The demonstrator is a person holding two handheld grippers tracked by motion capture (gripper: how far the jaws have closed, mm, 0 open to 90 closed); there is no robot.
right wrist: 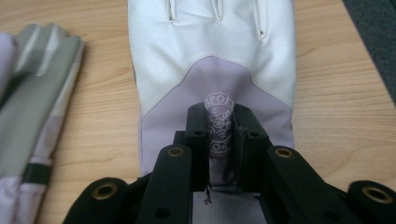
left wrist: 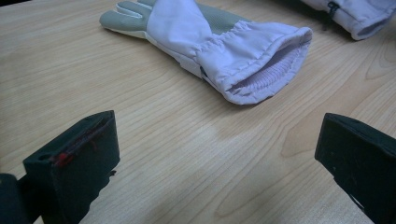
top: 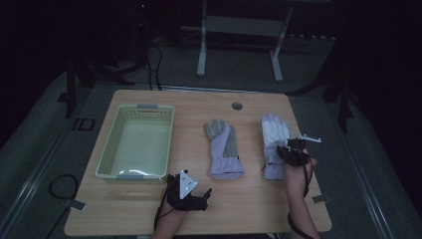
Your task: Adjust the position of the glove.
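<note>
nearest us the left gripper (top: 191, 191) rests on the desk (top: 249, 209) with its jaws spread wide and empty, aimed at the open elastic cuff of the middle glove (left wrist: 219, 46). further out, the right gripper (right wrist: 219, 135) has its jaws pinched on a fold of the right glove (right wrist: 212, 56), lying flat near the desk's right edge. we'd judge a slow, straight lift best, since the soft lilac-and-white fabric may slip. beyond sits the pale perforated plastic basket (top: 112, 149).

I see the right glove (right wrist: 212, 51) in white and lilac with a white snowflake emblem; the left glove (top: 223, 149) is lilac and grey; my tongs (right wrist: 219, 135) are black; the basket (top: 107, 154) is pale green.
</note>
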